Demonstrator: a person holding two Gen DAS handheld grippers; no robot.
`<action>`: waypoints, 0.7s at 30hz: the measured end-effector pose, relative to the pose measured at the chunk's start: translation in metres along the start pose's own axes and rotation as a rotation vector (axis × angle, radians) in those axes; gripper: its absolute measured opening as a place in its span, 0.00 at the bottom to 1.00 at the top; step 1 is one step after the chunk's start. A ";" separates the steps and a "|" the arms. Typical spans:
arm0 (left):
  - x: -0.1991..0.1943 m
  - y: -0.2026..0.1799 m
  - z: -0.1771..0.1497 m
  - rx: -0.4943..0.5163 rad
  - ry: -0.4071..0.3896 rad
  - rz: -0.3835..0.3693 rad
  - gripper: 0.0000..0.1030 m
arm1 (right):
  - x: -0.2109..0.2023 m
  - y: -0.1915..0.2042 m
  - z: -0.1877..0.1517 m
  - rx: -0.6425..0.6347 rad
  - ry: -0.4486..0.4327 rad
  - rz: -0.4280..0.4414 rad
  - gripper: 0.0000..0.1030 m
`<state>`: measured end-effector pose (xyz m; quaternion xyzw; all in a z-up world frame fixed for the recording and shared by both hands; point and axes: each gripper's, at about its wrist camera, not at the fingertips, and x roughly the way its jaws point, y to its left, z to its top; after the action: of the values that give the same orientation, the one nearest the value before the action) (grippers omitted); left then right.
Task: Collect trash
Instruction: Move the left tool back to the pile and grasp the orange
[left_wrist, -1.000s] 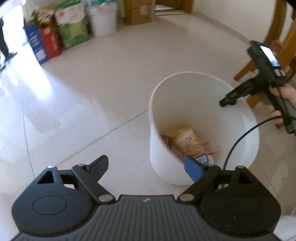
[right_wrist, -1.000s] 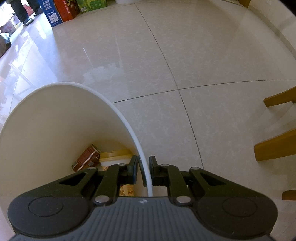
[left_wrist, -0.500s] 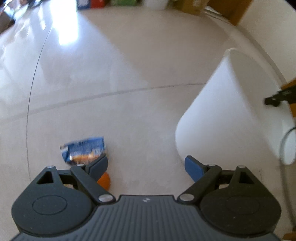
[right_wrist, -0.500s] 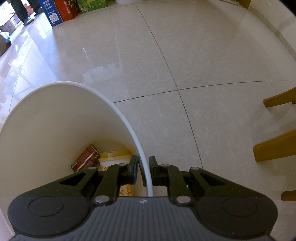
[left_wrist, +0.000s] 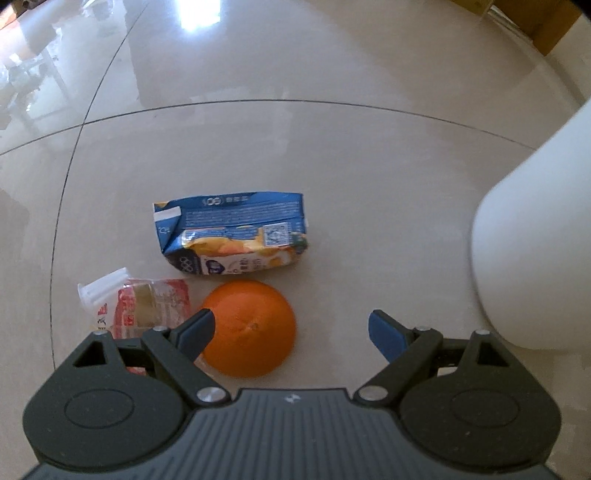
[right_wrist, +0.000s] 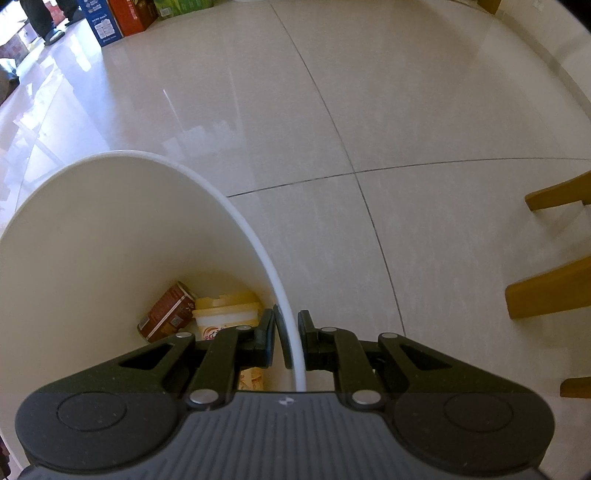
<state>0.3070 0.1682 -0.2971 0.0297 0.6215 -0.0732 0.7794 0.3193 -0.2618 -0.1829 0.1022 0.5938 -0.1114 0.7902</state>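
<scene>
While the right gripper (right_wrist: 287, 338) clamps the rim of the white bin (right_wrist: 110, 236), one pad inside the wall and one outside, the left gripper (left_wrist: 291, 332) hangs over the floor litter with its blue-tipped jaws spread wide and nothing between the pads. Directly ahead of it sits an orange (left_wrist: 251, 328), round side up on the pale tiled floor (left_wrist: 295, 155), with the left fingertip overlapping the fruit's edge in this view; whether it touches, the left wrist view doesn't say. Just beyond the orange lies a crushed blue juice carton (left_wrist: 232, 236), flat on its side, its long edge running across the frame. To the left of the orange there's a clear red-and-white snack wrapper (left_wrist: 140, 302), partly tucked behind the left finger linkage. The bin's outer wall fills the right edge of that same view, standing near the litter but apart from it. Over on the right wrist view, we're looking into the tilted bin: a brown can (right_wrist: 166, 314) and a yellow-lidded cup (right_wrist: 225, 314) rest at the bottom, side by side. Wooden chair legs (right_wrist: 546, 288) show on the right, coloured boxes (right_wrist: 122, 18) stand against the far edge of the room, and a person's feet (right_wrist: 48, 22) are at the top left.
</scene>
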 end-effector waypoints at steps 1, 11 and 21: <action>0.003 0.001 0.000 0.005 -0.002 0.006 0.87 | 0.000 0.000 0.000 0.001 0.001 -0.001 0.15; 0.023 -0.005 0.003 0.026 -0.023 0.047 0.86 | 0.002 0.002 -0.002 0.001 0.000 -0.005 0.15; 0.041 0.013 -0.011 0.015 0.038 0.120 0.82 | 0.002 0.000 -0.002 0.002 -0.002 -0.005 0.15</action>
<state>0.3070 0.1791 -0.3405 0.0743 0.6328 -0.0307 0.7702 0.3181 -0.2612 -0.1854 0.1013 0.5933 -0.1141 0.7904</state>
